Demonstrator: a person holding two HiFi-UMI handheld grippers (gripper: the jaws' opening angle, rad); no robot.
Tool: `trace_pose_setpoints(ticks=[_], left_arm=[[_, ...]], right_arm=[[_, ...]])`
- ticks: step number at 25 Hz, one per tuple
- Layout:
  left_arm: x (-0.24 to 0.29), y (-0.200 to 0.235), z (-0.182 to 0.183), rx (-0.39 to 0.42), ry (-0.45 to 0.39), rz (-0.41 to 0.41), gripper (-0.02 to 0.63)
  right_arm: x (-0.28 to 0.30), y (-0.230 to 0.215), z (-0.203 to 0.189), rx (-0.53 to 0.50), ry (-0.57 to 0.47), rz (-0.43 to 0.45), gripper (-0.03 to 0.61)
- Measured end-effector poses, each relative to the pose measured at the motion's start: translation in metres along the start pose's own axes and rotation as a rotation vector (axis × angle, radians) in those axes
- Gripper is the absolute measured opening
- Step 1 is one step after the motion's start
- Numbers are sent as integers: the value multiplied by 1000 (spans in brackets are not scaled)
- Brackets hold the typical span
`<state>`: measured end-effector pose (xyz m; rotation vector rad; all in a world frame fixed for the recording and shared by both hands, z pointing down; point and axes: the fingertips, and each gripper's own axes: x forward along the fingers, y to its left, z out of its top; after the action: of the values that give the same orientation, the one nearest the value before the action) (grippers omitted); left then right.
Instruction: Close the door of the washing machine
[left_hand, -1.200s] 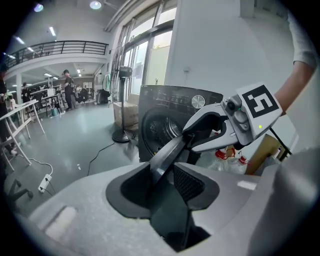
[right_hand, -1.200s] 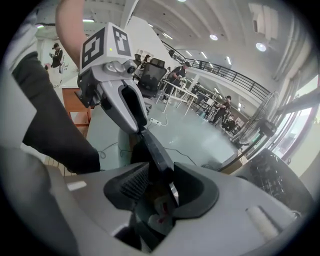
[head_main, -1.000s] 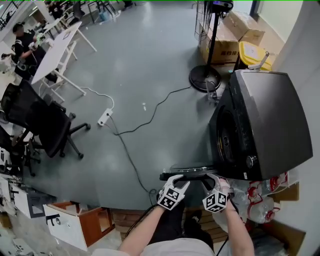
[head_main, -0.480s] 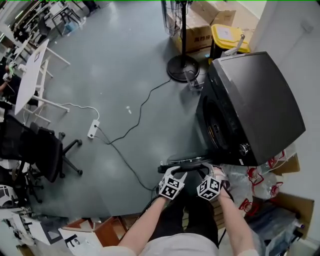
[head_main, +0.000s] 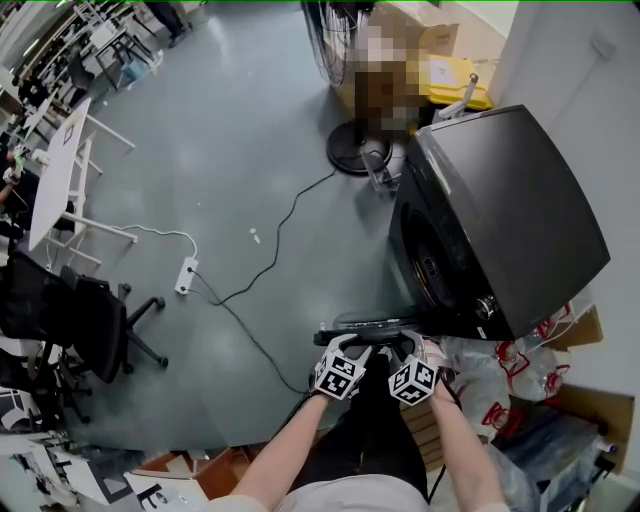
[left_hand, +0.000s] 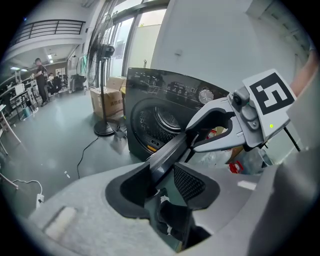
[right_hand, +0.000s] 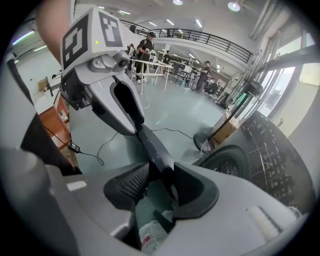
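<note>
Across the grey floor (head_main: 230, 130) a black cable (head_main: 285, 215) trails toward the washing machine (head_main: 520, 200), the big dark box at the right of the head view, its drum mouth (head_main: 430, 265) gaping toward the open room. Nothing of the closing is done, as far as I can judge — the door (head_main: 372, 324) stands swung wide out from the front. It shows edge-on as a dark bar just ahead of my hands, one end meeting the machine's near corner. Both tools are on its free rim, side by side. My left tool (left_hand: 162, 172) has the rim running between its pads, which have just been easing apart a little, though they look to be touching it on both sides. My right tool (right_hand: 159, 182) pinches the same rim, the bar filling the gap between its ribbed pad (right_hand: 131, 184) and the smooth one. What is left, I reckon, is the whole swing — carrying the rim round in an arc to the drum mouth and pressing until it shuts
</note>
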<state>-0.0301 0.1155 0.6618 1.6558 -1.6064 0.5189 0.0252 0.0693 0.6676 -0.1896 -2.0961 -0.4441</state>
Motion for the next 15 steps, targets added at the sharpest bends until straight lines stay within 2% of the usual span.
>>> trace_pose_setpoints(ticks=[6, 15], left_arm=[[10, 20, 15, 37, 18, -11, 161], [26, 38, 45, 129, 41, -100, 166]], right_arm=[[10, -16, 9, 47, -17, -26, 144], [14, -43, 13, 128, -36, -49, 133]])
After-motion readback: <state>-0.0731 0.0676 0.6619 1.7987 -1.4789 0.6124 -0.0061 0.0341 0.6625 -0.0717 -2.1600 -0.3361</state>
